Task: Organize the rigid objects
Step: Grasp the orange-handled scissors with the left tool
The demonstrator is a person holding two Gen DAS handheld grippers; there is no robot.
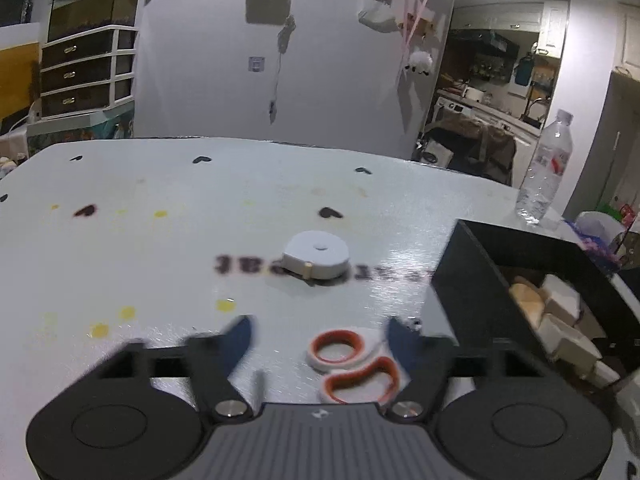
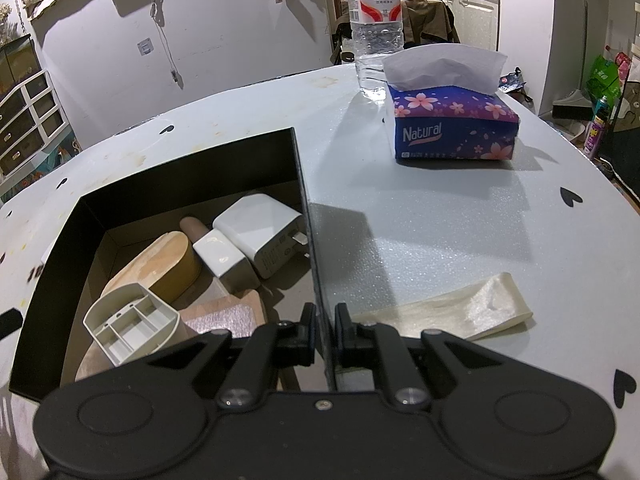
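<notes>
My left gripper (image 1: 320, 334) is open just above the white table, its fingers either side of a white scissors handle with orange loops (image 1: 352, 364). A round white tape measure (image 1: 316, 258) lies further ahead. The black box (image 1: 520, 280) stands to the right. My right gripper (image 2: 322, 320) is shut on the box's right wall (image 2: 310, 216). Inside the box lie a white charger (image 2: 260, 232), a white block (image 2: 226, 258), a wooden oval piece (image 2: 160, 264) and a white divided holder (image 2: 132, 326).
A water bottle (image 2: 374, 20) and a blue tissue pack (image 2: 452, 120) stand at the table's far right. A cream plastic strip (image 2: 452, 312) lies right of the box. Drawers (image 1: 84, 72) and a wall stand behind the table.
</notes>
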